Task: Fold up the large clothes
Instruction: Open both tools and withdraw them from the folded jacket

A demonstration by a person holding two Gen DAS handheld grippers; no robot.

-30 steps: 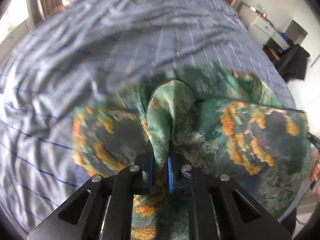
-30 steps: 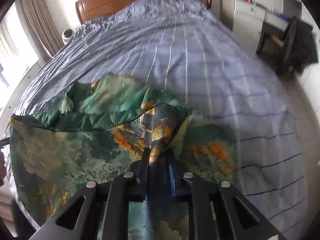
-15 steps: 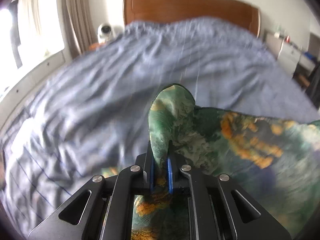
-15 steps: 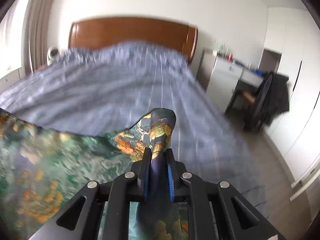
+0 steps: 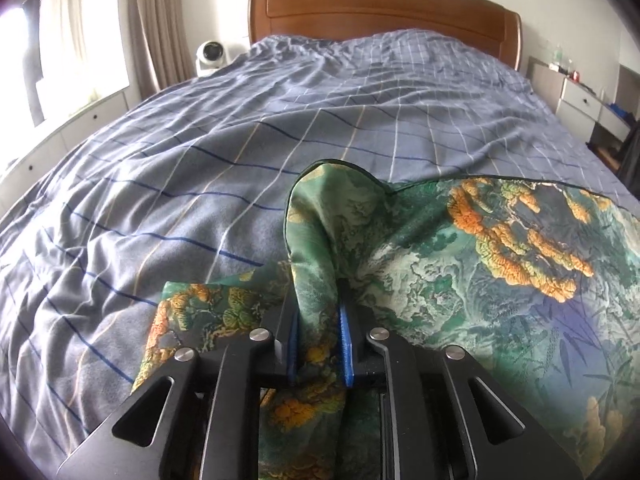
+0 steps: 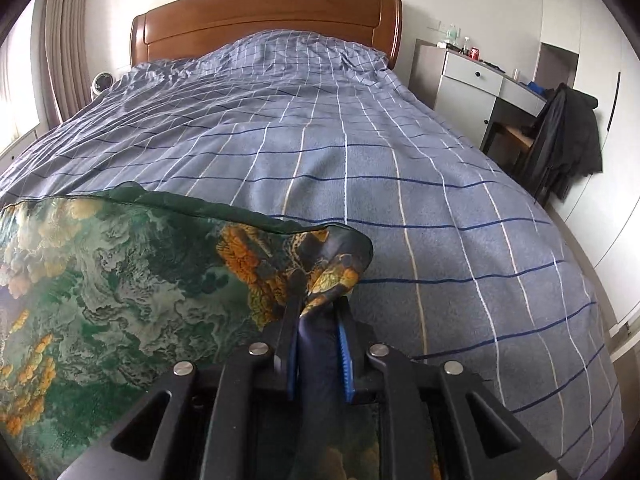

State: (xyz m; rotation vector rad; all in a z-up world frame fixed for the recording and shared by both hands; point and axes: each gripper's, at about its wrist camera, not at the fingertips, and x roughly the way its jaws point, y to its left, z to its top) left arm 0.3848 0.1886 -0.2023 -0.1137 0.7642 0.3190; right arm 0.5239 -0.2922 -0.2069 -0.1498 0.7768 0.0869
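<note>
A large green cloth (image 5: 460,264) printed with orange and pale cloud-like shapes is held up over the near end of a bed (image 5: 240,152), stretched between two grippers. The left gripper (image 5: 318,320) has its jaws closed narrowly on a bunched corner of the cloth, which rises in a fold above the blue pads. The right gripper (image 6: 318,312) has its jaws closed narrowly on the opposite corner (image 6: 320,264), where the print turns dark blue and orange. A dark piped edge runs along the top of the cloth between the two corners.

The bed is covered by a blue-grey checked quilt with thin white, tan and dark blue lines. A brown wooden headboard (image 6: 264,16) stands at the far end.

The left view alone shows a lower flap of the cloth (image 5: 200,304) lying on the quilt at the near left, and a bright window (image 5: 48,40) with a curtain on the far left. A small white round device (image 5: 210,54) sits far left of the bed in both views.

The right view shows more clearly a white drawer unit (image 6: 472,80) to the far right, with small bottles and a red can (image 6: 474,53) on top; its label is too small to read. A dark jacket (image 6: 560,140) hangs over a chair beside it.
</note>
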